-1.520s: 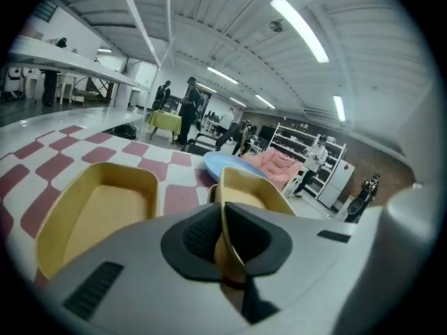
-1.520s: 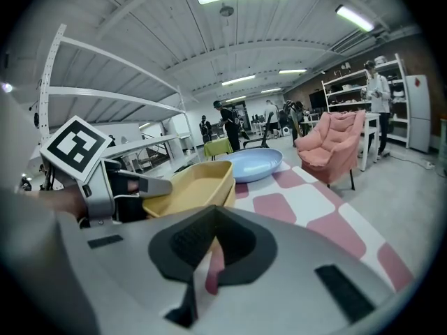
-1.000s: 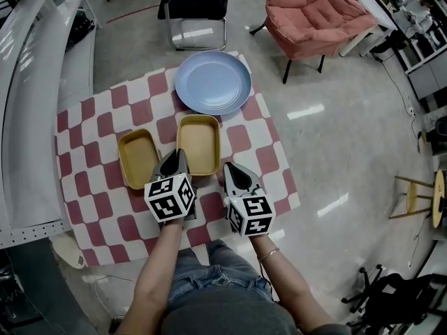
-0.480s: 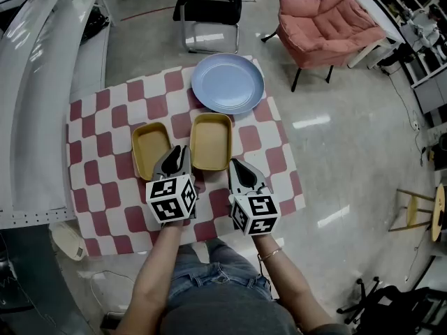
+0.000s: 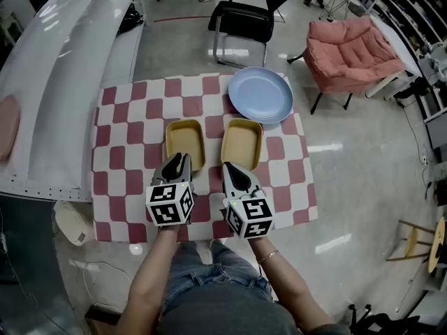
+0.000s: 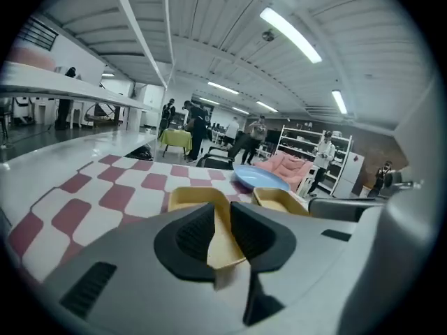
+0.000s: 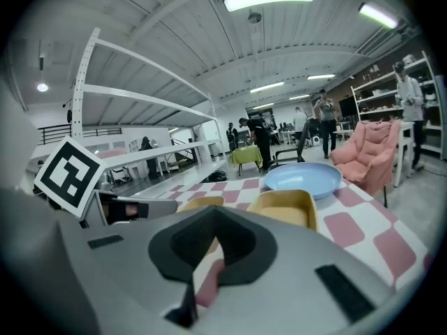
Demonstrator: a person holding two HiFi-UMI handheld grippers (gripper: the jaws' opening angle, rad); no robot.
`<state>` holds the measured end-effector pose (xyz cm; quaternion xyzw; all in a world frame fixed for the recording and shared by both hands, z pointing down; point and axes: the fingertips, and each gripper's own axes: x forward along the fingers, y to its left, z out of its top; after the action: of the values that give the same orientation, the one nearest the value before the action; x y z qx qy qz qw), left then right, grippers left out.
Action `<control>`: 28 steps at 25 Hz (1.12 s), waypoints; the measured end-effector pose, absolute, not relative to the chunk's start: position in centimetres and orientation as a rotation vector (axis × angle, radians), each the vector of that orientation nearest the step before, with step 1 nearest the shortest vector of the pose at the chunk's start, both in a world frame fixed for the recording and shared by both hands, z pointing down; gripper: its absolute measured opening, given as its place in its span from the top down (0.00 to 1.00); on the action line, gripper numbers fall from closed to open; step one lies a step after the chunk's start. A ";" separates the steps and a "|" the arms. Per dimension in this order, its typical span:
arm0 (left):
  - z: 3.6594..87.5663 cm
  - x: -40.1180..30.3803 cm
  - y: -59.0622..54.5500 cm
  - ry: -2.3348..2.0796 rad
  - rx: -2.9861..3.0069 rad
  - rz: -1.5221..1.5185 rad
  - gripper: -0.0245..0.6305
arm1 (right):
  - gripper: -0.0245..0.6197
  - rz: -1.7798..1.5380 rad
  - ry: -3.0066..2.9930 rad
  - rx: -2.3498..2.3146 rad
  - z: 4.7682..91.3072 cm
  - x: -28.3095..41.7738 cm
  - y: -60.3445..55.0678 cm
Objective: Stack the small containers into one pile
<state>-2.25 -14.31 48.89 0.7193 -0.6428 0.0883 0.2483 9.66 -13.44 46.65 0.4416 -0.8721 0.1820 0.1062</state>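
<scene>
Two shallow yellow containers sit side by side on the red-and-white checked table: the left container and the right container. My left gripper hovers at the left container's near edge. Its jaws have just been opening and stand apart with nothing between them. My right gripper is near the right container's near-left corner, its tips together, holding nothing.
A blue plate lies at the table's far right corner. Beyond the table stand a black chair and a pink armchair. A long white shelf runs along the left. The person's legs are at the near table edge.
Both grippers have drawn back and up toward the near side. The left one was at the right container's near-left rim; it now sits in front of the left container with its jaws parted.
</scene>
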 end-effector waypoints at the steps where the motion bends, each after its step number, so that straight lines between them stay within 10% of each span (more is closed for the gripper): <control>1: 49.0 -3.0 -14.0 -1.759 1.955 0.249 0.84 | 0.95 0.533 -2.575 1.282 46.7 8.8 -13.2; 28: 55.2 -9.2 -18.6 -1.701 1.828 0.385 0.76 | 0.95 0.594 -2.545 1.243 48.3 1.4 -15.7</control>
<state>-9.22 -18.60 55.23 0.6896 -0.6418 0.1453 0.3024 1.42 -15.74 48.27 0.4262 -0.8727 0.2037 0.1236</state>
